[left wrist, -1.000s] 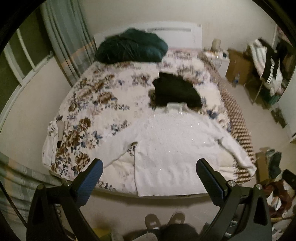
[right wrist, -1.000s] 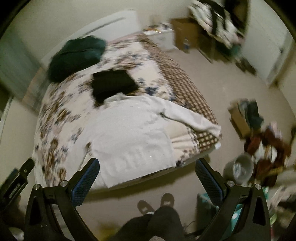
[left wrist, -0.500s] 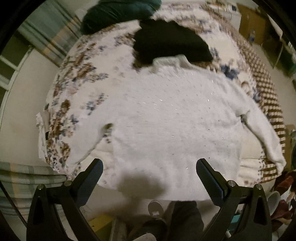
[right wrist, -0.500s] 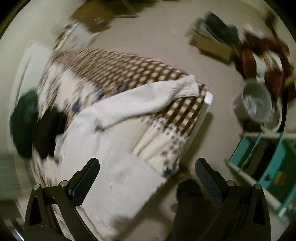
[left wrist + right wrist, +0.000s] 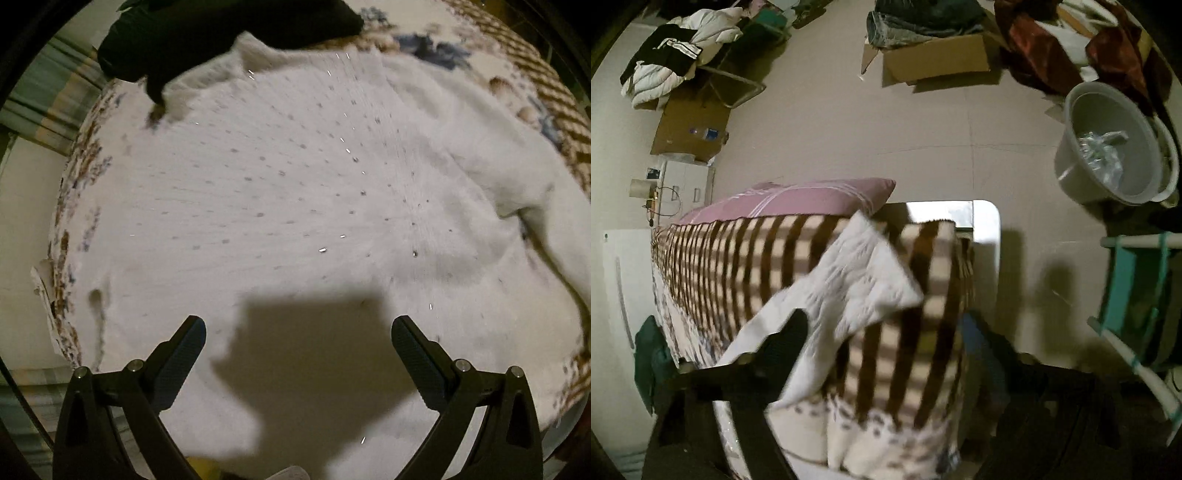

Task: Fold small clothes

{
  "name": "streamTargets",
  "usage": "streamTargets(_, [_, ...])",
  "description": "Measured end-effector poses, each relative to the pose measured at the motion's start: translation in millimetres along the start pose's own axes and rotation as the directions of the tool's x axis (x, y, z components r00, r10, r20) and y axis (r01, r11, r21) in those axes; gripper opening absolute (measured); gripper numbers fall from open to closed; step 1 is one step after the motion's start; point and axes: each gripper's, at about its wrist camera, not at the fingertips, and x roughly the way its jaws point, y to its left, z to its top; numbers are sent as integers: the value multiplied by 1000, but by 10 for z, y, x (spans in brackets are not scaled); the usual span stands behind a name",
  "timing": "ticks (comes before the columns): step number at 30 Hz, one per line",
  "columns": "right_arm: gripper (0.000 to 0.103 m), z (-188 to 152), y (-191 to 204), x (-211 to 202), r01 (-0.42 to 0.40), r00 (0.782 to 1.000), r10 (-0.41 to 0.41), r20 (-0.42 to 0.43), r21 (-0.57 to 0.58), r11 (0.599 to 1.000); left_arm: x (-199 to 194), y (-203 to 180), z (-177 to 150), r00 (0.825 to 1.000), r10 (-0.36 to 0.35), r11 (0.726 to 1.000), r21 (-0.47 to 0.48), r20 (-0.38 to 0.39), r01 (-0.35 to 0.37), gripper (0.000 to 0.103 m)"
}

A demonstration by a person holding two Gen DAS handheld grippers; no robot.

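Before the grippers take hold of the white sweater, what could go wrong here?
The sleeve hangs over the checked bed edge, so a pull by the open right gripper could drag it to the floor. The black garment overlaps the white sweater at its collar and may come along in a fold. The open left gripper shadows the hem, which could hide the edge.

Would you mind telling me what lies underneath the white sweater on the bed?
The white sweater lies spread on a floral bedspread, which shows around its edges; its sleeve lies over a brown checked blanket. Whatever lies directly beneath the sweater's body is covered.
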Motion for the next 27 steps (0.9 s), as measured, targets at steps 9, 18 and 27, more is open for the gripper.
streamTargets(9, [13, -7, 227, 297, 109, 983, -90, 159, -111, 988, 305, -258, 153, 1000, 13, 999, 35, 17, -14, 103])
streamTargets(18, [18, 177, 44, 304, 43, 997, -39, 66, -50, 998, 405, -264, 191, 999, -34, 999, 15, 10, 34, 103])
streamTargets(27, [59, -328, -236, 617, -276, 956, 291, -30, 236, 932, 522, -235, 254, 998, -57, 998, 1, -4, 57, 103])
